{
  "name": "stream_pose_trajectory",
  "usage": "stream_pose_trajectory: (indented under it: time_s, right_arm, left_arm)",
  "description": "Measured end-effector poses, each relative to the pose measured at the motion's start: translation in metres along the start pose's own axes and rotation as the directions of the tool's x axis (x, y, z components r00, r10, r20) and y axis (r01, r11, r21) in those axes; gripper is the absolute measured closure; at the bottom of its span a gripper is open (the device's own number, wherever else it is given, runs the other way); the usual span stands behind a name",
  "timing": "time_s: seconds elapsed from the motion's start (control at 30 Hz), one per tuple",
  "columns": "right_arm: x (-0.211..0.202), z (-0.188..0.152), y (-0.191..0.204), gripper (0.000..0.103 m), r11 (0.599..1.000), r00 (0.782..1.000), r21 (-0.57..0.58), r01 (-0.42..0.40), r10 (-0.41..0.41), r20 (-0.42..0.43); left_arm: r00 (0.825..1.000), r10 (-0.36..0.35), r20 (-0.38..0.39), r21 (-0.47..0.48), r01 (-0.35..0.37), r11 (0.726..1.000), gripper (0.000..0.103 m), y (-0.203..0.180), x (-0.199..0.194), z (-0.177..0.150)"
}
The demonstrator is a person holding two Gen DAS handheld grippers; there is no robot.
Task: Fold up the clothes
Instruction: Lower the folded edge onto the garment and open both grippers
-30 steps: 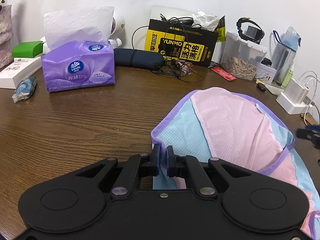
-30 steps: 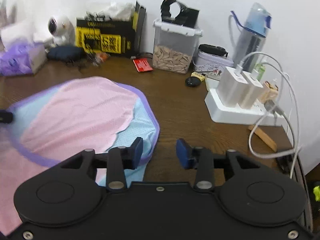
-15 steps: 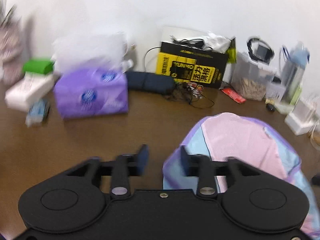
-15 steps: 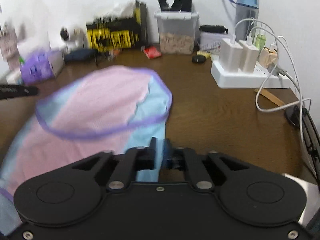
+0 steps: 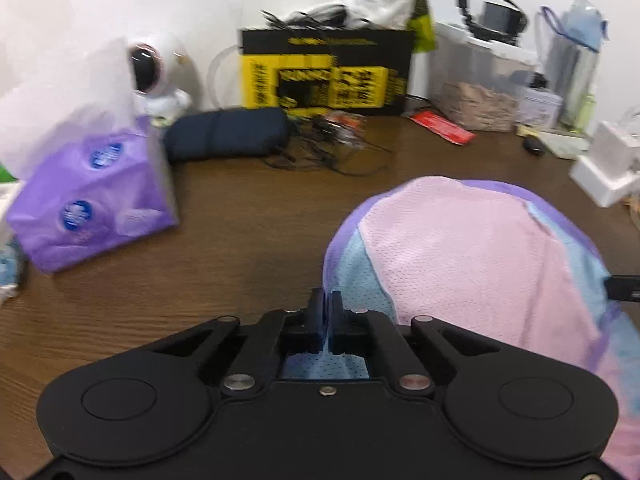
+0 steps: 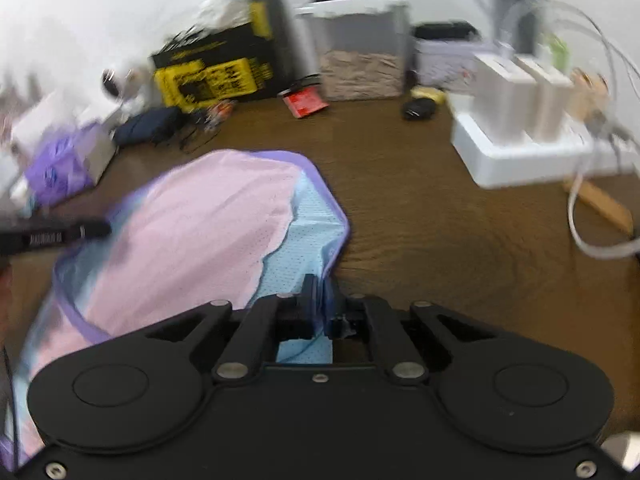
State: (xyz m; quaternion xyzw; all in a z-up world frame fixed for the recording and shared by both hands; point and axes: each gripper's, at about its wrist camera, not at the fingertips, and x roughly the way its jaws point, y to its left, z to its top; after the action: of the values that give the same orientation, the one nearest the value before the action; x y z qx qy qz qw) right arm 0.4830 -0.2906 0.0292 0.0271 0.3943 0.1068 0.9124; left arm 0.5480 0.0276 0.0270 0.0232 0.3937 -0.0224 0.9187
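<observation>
Black and clamped tight, my left gripper (image 5: 325, 316) pinches the light-blue mesh at the purple-bound edge of the pink, blue and purple mesh garment (image 5: 472, 256); a strip of that blue cloth shows between the jaws and behind them. My right gripper (image 6: 320, 304) is clenched the same way on the opposite blue edge, cloth caught between its pads. So I am gripping the garment at two side points, and it spreads away from both grippers across the dark wood-grain table (image 5: 248, 224), its pink panel uppermost and its rounded purple hem at the far end.

I judge the step in hand to be a fold carried with both edges at once. To do it well I would lift both hands together just enough for the mesh to clear the wood, keep it lightly taut between the grippers so it does not sag or twist, and lay the held edge down square on the far hem before I let go. This thin mesh will likely slip and bunch if one hand leads.

Beyond the left gripper, off to its left, sits a purple soft-pack tissue box (image 5: 92, 204); ahead of the right gripper, to its right, a white power strip with chargers (image 6: 520, 140) stands apart from the cloth, and its cables are worth avoiding.
</observation>
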Motion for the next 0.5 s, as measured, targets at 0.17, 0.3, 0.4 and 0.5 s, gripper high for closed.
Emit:
stream_pose_trajectory:
  time_s: [0.17,0.3,0.4,0.5]
  right_arm:
    - [-0.005,0.005,-0.003,0.085,0.999,0.998,0.006,0.052,-0.052,0.041]
    - [-0.036,-0.009,0.020,0.072,0.995,0.997,-0.097,-0.021,0.029,0.078]
    - [-0.034,-0.018,0.035,0.072,0.984,0.995,-0.158,-0.082,0.088,0.036]
    - [-0.022,-0.020,0.045,0.072,0.986,0.998,-0.155,-0.061,0.064,0.012]
  left_arm:
    - [1.000,0.000,0.012,-0.079,0.001,0.997,0.101,0.014,0.001,0.000]
    - [1.000,0.013,0.019,-0.047,-0.012,0.999,0.100,0.008,0.000,0.001]
    - [1.000,0.018,0.018,-0.062,-0.017,0.998,0.100,0.007,0.001,0.002]
    - [1.000,0.023,0.021,-0.051,-0.022,0.998,0.100,0.005,0.001,0.001]
